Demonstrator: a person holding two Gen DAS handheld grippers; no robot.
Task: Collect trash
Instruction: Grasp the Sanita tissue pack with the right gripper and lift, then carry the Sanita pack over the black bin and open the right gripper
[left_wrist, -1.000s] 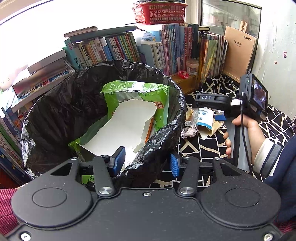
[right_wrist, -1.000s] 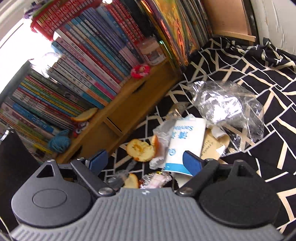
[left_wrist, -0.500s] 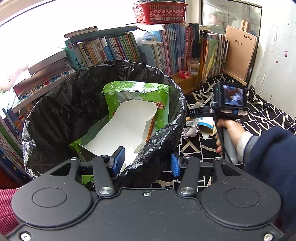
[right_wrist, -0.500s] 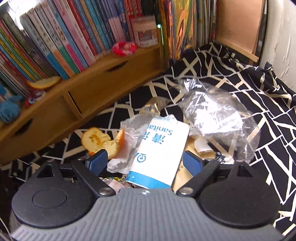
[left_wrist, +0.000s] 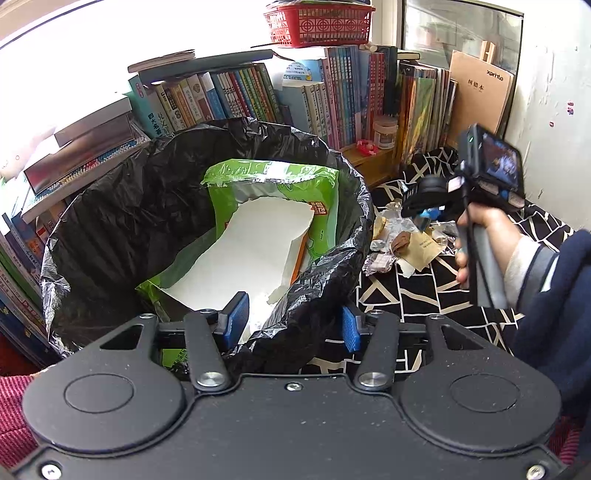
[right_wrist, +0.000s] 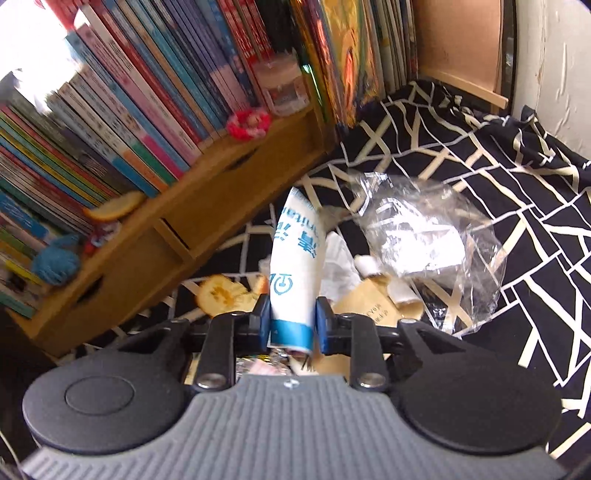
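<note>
My left gripper (left_wrist: 291, 323) is shut on the near rim of the black trash bag (left_wrist: 129, 221), which stands open. Inside the bag lie a green package (left_wrist: 317, 188) and a white sheet (left_wrist: 251, 251). My right gripper (right_wrist: 291, 321) has its jaws closing on a white and blue packet (right_wrist: 295, 266). Both pads press its lower end and it stands up on end above the trash pile. In the left wrist view the right gripper (left_wrist: 424, 214), held by a hand, hovers over the pile (left_wrist: 399, 243) to the right of the bag.
On the black and white cloth (right_wrist: 517, 184) lie orange peel (right_wrist: 221, 295), crumpled clear plastic (right_wrist: 424, 236), brown paper (right_wrist: 365, 306) and foil wrappers. A low wooden shelf (right_wrist: 184, 206) with books and a small jar (right_wrist: 284, 85) borders the cloth behind the pile.
My right gripper went from wide open around the packet to closed on it, and the packet tipped up from lying flat. The left gripper and the bag have kept still.
</note>
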